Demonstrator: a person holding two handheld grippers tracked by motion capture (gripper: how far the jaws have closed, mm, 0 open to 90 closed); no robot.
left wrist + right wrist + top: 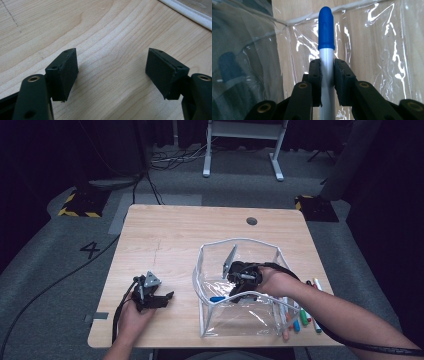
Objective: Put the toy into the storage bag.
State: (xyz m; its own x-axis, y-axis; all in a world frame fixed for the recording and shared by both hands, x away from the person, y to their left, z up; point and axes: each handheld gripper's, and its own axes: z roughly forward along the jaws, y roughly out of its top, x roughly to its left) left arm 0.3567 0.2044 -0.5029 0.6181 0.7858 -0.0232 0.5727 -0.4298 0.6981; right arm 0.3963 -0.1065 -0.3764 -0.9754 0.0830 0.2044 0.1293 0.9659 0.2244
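A pale wooden desk (170,245) stands on grey carpet in a dark room. On its right side sits a clear plastic pouch (240,285) with a white rim. Inside the pouch, the right gripper (327,75) is clenched on a blue-capped marker (326,45). The left gripper (112,72) rests released on bare wood. More markers (300,317) lie beside the pouch.

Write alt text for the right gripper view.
The right tongs are shut on a marker with a grey barrel and blue cap, pointing away inside a clear plastic bag on the wooden table.
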